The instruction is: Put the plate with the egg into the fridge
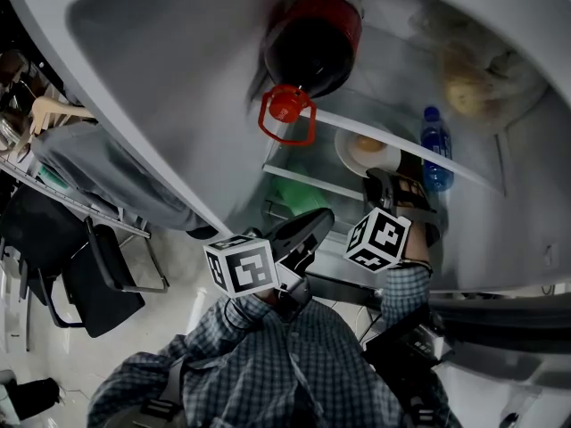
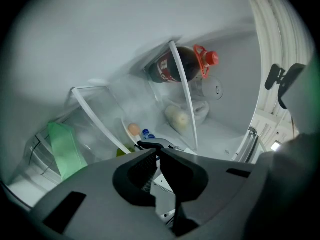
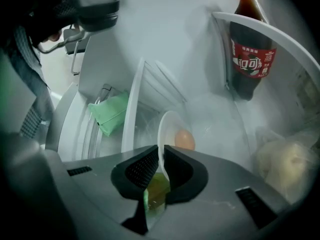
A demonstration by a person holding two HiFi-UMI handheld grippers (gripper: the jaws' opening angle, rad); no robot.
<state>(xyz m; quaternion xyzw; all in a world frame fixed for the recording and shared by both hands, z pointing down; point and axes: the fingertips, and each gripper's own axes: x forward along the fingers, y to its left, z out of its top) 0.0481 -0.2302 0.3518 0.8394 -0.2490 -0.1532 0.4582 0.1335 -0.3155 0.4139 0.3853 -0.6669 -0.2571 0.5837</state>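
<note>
An open fridge [image 1: 161,69] is seen steeply from above. At the left, the left tool [image 1: 314,226] is held level, short of the shelves, with its jaws together and nothing between them. It is judged to be held back so that the way in is left free.

Toward the middle, the plate [image 1: 355,150] with the egg [image 1: 368,144] is held inside the fridge over a glass shelf [image 1: 312,181], near a cola bottle [image 1: 312,43]. Its near rim is clamped by the right tool [image 1: 385,184], which is tilted downward. An edge grip is judged to leave the plate's underside free for setting down. Whether the plate rests on the shelf cannot be told.

The pads shut on the rim are shown plainly only in the right tool's view; in the head view the grip is hidden by the tool's body. The left tool's closed, empty jaws are settled only by its own view. Both tools together are shown only in the head view.
</note>
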